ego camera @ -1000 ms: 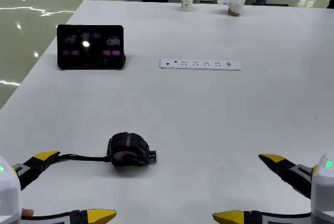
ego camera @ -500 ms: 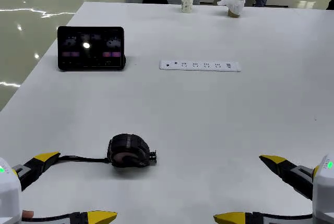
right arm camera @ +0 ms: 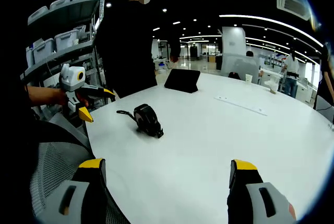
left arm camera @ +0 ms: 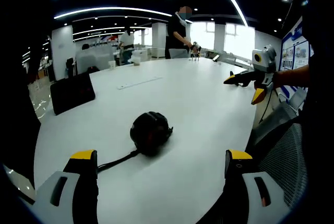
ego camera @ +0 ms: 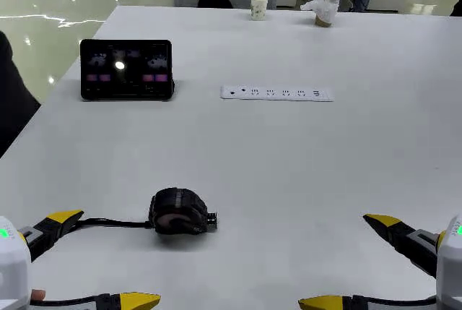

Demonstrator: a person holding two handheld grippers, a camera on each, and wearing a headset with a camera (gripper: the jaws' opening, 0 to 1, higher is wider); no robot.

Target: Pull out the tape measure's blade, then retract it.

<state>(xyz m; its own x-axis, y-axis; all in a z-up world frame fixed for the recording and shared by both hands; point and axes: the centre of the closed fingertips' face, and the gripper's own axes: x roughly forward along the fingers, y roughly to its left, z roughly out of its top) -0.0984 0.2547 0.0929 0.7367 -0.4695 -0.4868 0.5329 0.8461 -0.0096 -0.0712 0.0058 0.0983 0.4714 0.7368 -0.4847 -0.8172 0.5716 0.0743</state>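
A black tape measure [ego camera: 177, 212] lies on the white table [ego camera: 289, 151], its black wrist strap [ego camera: 115, 220] trailing left toward the table's near edge. The blade is wound in. In the left gripper view the tape measure [left arm camera: 150, 132] sits just ahead of my left gripper [left arm camera: 159, 164], which stands open and holds nothing. My left gripper [ego camera: 101, 259] is at the near left in the head view. My right gripper [ego camera: 361, 267] is open at the near right, well apart from the tape measure [right arm camera: 148, 119]. Its yellow-tipped fingers [right arm camera: 92, 164] frame bare table.
A dark tablet [ego camera: 126, 69] stands at the far left of the table. A white power strip [ego camera: 277, 92] lies mid-table. A paper cup [ego camera: 259, 3] and a plastic cup [ego camera: 326, 1] stand at the far edge. A person's dark sleeve [ego camera: 14, 100] shows at the left.
The head camera tipped slightly, shifting the scene down. A person's sleeve and hand came into view at the left. Tape measure and grippers have not moved.
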